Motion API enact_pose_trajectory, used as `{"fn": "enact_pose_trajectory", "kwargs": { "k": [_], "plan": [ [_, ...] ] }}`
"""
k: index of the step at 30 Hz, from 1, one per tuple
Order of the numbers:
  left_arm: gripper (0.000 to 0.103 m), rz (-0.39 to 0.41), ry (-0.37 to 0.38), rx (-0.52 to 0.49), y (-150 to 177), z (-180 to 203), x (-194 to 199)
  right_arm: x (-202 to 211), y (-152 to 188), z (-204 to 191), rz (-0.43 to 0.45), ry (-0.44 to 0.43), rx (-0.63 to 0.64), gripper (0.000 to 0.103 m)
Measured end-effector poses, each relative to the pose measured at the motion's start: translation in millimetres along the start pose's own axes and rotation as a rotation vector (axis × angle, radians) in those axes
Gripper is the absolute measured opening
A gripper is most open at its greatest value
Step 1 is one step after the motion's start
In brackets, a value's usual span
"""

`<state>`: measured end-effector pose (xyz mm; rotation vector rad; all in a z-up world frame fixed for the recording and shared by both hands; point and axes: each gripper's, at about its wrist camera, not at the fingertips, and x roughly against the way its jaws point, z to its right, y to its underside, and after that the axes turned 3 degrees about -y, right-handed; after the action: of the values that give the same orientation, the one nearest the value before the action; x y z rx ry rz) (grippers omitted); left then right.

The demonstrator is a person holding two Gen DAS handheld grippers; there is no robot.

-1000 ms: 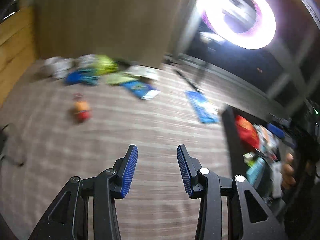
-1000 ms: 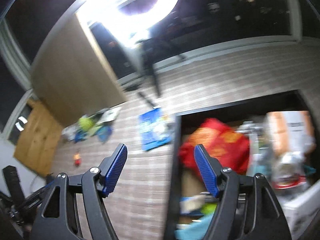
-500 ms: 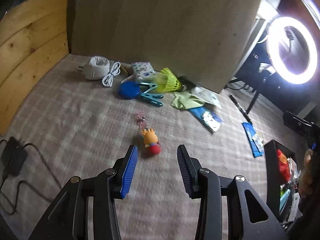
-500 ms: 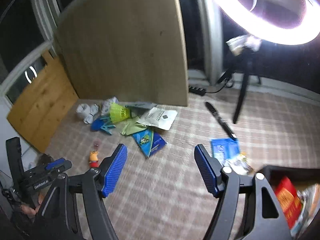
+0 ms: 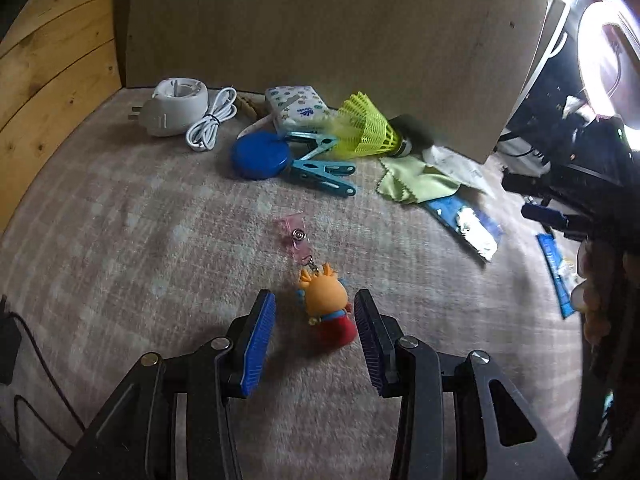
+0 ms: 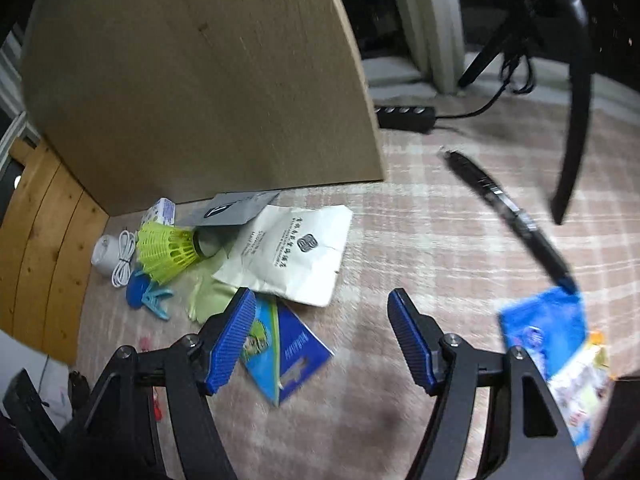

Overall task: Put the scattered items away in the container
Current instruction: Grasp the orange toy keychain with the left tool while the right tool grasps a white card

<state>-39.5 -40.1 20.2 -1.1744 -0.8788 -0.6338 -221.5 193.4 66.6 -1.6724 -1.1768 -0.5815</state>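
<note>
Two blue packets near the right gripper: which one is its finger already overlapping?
The blue and green triangular packet, partly hidden behind a finger of the right gripper. The other blue packet lies apart, off toward the view's right edge, its corner under the black pen.

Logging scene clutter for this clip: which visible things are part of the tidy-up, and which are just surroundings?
To tidy: cartoon keychain between the open left gripper, yellow shuttlecock, blue clips, tissue pack, white charger, green cloth, white pouch, black pen.

Surroundings: wooden board, power strip, ring light, carpet.
</note>
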Motion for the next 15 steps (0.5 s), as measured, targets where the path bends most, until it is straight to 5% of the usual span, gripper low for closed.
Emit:
{"fn": "enact_pose_trajectory", "kwargs": {
  "k": [10, 12, 15],
  "plan": [
    [0.038, -0.001, -0.031, -0.021, -9, 11, -17, -32, -16, -2, -0.006, -0.094, -0.094, 0.066],
    [0.032, 0.006, -0.046, -0.033, -10, 13, -18, -35, -20, -2, -0.006, -0.117, -0.115, 0.046],
    [0.028, 0.016, -0.053, -0.039, -10, 12, -17, -42, -22, -8, -0.017, -0.116, -0.100, 0.032]
  ]
}}
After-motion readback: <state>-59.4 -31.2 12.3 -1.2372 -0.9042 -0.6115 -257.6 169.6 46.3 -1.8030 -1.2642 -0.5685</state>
